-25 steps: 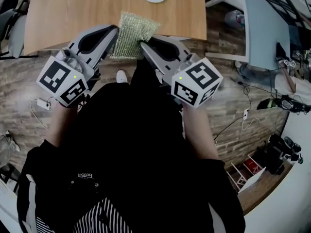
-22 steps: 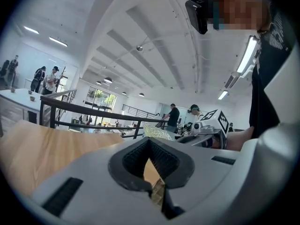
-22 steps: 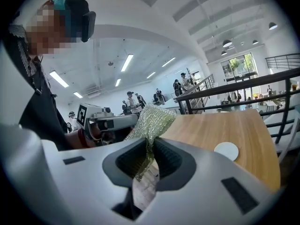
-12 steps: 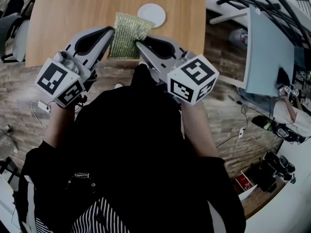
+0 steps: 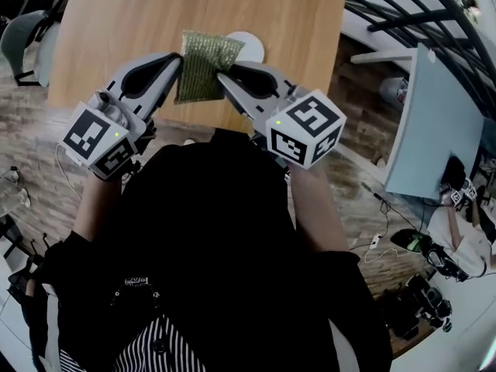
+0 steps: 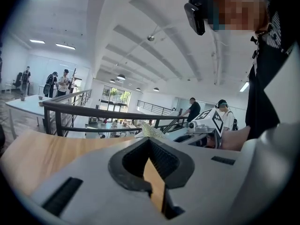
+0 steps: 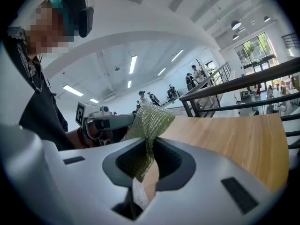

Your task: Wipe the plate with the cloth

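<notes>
A green mesh cloth [image 5: 203,64] hangs stretched between my two grippers over the near part of the wooden table [image 5: 116,29]. My left gripper [image 5: 178,60] is shut on the cloth's left edge; in the left gripper view only a corner of the cloth [image 6: 152,131] pokes past its closed tips [image 6: 150,138]. My right gripper [image 5: 220,74] is shut on the right edge, and the cloth [image 7: 152,118] runs down between its jaws [image 7: 152,137]. A small white plate [image 5: 251,46] lies on the table just behind the cloth's upper right corner, partly hidden by it.
The table's near edge [image 5: 155,113] runs just under the grippers. A grey-blue panel [image 5: 434,122] stands to the right, a chair [image 5: 23,41] at the far left, cables [image 5: 380,239] on the floor. Railings [image 7: 243,86] and distant people [image 6: 56,84] show in the gripper views.
Both grippers, still holding the cloth, have come further in over the table. The plate, clear of the cloth a second ago, is now partly behind its upper right corner.
</notes>
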Motion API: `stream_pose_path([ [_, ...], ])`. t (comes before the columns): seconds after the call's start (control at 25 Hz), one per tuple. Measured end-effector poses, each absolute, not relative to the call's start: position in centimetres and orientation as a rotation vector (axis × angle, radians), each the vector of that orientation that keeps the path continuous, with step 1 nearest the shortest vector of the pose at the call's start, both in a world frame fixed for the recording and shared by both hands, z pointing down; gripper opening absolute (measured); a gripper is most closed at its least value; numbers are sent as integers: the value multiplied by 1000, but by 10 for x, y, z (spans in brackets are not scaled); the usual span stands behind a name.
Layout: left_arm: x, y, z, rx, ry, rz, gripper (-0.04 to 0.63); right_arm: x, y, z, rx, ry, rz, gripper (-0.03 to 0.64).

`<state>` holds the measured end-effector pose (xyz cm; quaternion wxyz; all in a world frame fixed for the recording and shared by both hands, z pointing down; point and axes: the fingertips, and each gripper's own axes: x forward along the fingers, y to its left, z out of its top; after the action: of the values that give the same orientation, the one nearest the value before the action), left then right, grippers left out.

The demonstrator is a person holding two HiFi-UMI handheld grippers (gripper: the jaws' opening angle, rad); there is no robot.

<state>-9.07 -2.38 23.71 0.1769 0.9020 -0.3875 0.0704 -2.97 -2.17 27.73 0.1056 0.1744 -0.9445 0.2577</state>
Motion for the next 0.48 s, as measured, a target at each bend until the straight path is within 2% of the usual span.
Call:
stream_pose_path([
  [0.28,-100,-28,247,2481,-1128,272,-6,-41,-41,288,334,-2781,743,43],
  [0.48,-110,-43,254,2489,-1083,280,-6,-52,-53,298,418,-2755,807,43],
])
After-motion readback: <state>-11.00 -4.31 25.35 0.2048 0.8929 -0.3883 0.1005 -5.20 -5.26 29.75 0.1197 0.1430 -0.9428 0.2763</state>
